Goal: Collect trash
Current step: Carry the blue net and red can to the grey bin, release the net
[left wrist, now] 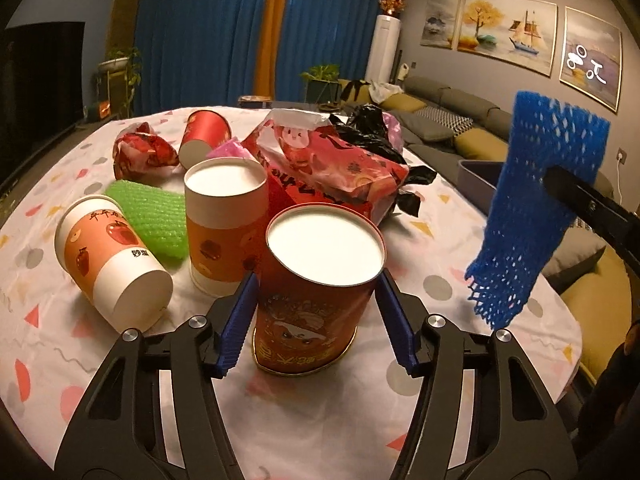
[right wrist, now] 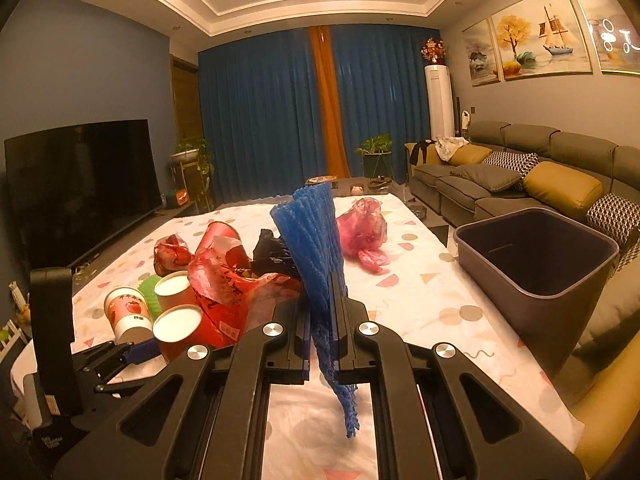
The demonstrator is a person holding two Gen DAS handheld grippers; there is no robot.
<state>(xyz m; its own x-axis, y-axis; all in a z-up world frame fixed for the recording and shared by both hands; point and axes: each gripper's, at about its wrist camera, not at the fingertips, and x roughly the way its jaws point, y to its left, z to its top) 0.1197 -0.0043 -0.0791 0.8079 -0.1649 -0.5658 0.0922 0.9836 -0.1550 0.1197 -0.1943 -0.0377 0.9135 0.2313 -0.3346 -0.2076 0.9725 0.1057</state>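
Note:
A red paper cup stands on the patterned tablecloth, its white end up. My left gripper has a blue pad against each side of it and is shut on it. From the right wrist view, that cup and the left gripper sit at the lower left. My right gripper is shut on a blue foam net, which hangs above the table. In the left wrist view the net hangs at the right from the right gripper's black fingers.
Nearby are two orange-and-white cups, a red cup on its side, a green foam net, red wrappers, a black bag and a pink bag. A dark bin stands at the table's right edge, a sofa behind it.

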